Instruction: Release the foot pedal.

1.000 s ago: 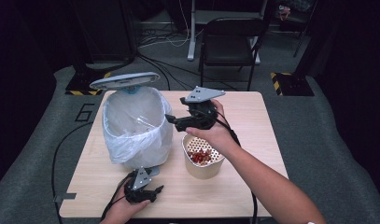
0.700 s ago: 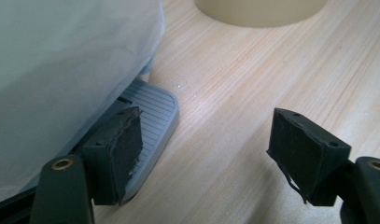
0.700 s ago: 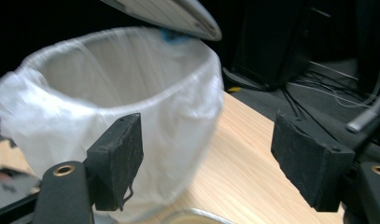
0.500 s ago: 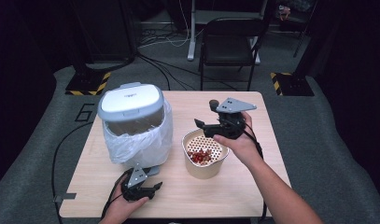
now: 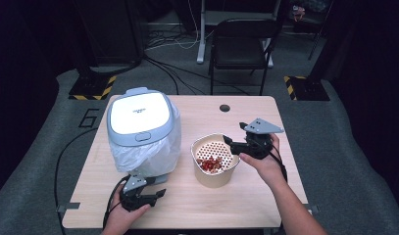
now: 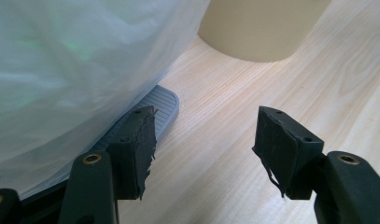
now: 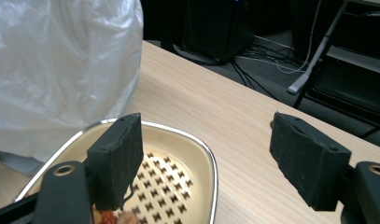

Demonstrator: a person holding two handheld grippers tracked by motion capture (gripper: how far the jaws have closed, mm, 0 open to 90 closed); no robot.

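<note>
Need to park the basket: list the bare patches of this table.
Free: the far right of the table behind the basket, and the front edge between both hands. Crowded: the left, where the bagged bin stands, and the narrow gap between bin and basket.

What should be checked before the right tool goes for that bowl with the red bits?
1. Bin lid shut: ok.
2. Right tool open, nothing gripped: ok.
3. Its jaws either side of the bowl rim: ok, it seems; not yet pressing.
4. Left tool off the pedal: cannot tell; one jaw sits right beside it. Its jaws have just been closing, nothing between them.
5. Red pieces low in the bowl: ok.
6. Bowl apart from the bin bag: ok.
</note>
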